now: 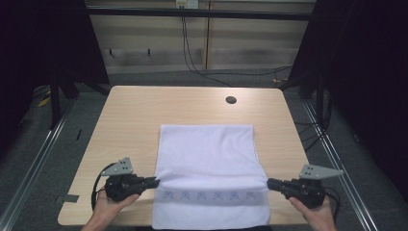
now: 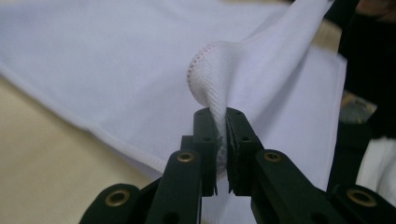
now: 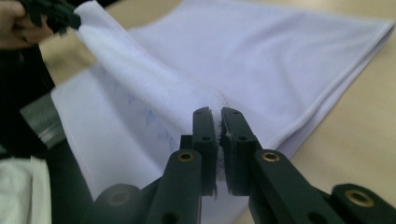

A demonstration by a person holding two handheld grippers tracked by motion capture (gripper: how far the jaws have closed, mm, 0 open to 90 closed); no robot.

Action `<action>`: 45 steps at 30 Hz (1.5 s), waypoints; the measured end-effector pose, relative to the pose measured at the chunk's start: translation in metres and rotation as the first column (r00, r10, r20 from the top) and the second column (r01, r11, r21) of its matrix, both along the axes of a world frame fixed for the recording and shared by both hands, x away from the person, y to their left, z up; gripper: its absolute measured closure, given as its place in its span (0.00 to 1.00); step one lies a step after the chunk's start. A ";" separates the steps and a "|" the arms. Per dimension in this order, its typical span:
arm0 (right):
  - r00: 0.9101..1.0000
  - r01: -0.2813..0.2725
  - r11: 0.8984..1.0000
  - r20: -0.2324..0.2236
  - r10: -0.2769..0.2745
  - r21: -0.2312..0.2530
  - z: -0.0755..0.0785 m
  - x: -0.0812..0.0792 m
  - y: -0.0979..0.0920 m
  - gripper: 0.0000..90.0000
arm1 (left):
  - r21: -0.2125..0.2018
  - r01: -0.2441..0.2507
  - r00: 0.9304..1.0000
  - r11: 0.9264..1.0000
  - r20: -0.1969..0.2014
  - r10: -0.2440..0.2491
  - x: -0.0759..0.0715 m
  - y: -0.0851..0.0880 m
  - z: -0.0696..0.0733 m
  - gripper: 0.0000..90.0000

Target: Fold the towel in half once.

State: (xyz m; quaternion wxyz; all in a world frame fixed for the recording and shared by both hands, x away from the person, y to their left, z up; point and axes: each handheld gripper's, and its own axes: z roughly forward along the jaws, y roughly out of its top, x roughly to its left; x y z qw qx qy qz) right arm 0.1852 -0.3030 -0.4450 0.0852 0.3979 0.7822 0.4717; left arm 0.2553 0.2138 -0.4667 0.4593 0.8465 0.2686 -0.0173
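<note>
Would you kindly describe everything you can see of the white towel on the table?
The white towel looks like soft terry cloth with stitched hems and a faint row of blue motifs near the person's side. It lies on the wooden table, its near edge hanging over the front. The left gripper and right gripper each pinch a side edge, raising a ridge between them.

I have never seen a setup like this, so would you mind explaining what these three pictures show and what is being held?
A person stands at a wooden table and holds a hand-operated two-jaw gripper in each hand. The wide picture comes from a fixed camera above; the other two come from cameras riding on each gripper, looking along its black jaws. A white towel lies on the table. The left gripper pinches its left edge and the right gripper its right edge, so a fold of cloth stretches between them.
</note>
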 end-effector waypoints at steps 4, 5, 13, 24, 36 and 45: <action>0.990 -0.063 0.994 -0.131 0.051 -0.094 -0.030 -0.006 0.007 0.88 | 0.117 0.050 0.997 0.992 -0.068 -0.043 0.000 -0.008 -0.016 0.87; 0.987 -0.063 0.992 -0.152 0.045 -0.114 -0.034 -0.007 0.008 0.86 | 0.106 0.054 0.996 0.993 -0.073 -0.046 0.000 -0.008 -0.015 0.81; 0.992 -0.076 0.986 -0.110 0.060 -0.148 -0.025 0.006 0.020 0.63 | 0.019 0.007 1.000 1.000 -0.018 -0.006 0.019 -0.015 -0.006 0.56; 0.969 -0.207 0.967 -0.170 0.182 -0.147 -0.038 0.038 0.065 0.65 | 0.078 0.113 0.991 0.991 -0.081 -0.106 0.028 -0.030 -0.018 0.92; 0.959 -0.252 0.965 -0.153 0.238 -0.079 -0.032 -0.012 0.052 0.98 | 0.020 0.214 0.975 0.977 -0.068 -0.212 -0.019 -0.018 -0.004 0.92; 0.984 -0.161 0.986 -0.084 0.156 -0.051 -0.022 -0.018 0.045 0.67 | -0.136 0.202 0.976 0.970 -0.048 -0.210 -0.014 0.000 0.001 0.71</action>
